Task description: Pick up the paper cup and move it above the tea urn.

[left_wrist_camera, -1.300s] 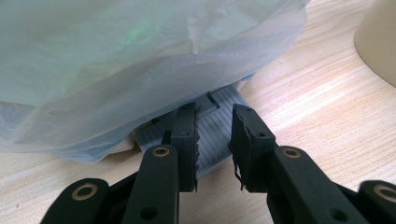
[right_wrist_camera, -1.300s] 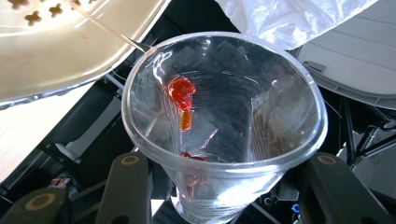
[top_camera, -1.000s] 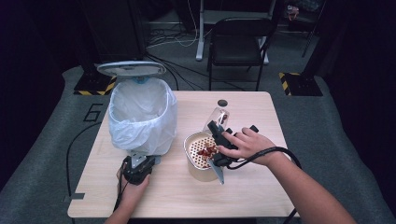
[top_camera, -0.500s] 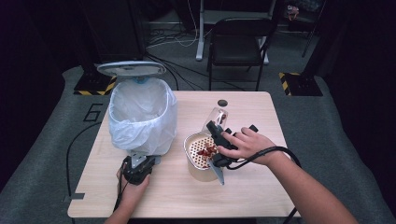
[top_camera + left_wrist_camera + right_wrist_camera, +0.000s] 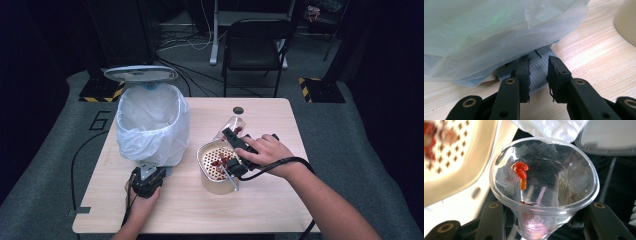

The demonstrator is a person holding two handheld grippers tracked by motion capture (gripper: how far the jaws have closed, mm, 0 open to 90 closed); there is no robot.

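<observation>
Landmark: the cream strainer pot [image 5: 216, 165], a perforated insert set in a cream tub, standing on the wooden bench [image 5: 260, 200].
Plastic cup [image 5: 232, 127]: clear, tipped on its side just beyond the strainer pot's far rim, mouth turned away from the pot's middle; the right claw's own view looks into it [image 5: 544, 182].
Red bits in cup [image 5: 521, 171]: a few cling to the inner wall.
Red bits in pot [image 5: 218, 162]: a small heap lies on the perforated floor.
Right claw [image 5: 235, 142]: above the strainer pot's right edge, jaws partly closed and gripping the plastic cup by its narrow lower part.
Bin [image 5: 152, 125]: lined with a white bag, lid [image 5: 141, 74] raised, standing left of the strainer pot.
Left claw [image 5: 147, 175]: left of the strainer pot, at the bin's near foot; jaws closed on the ribbed grey pedal [image 5: 537, 71] under the bag.
Hands: one on each claw, coming from the bench's near edge.
</observation>
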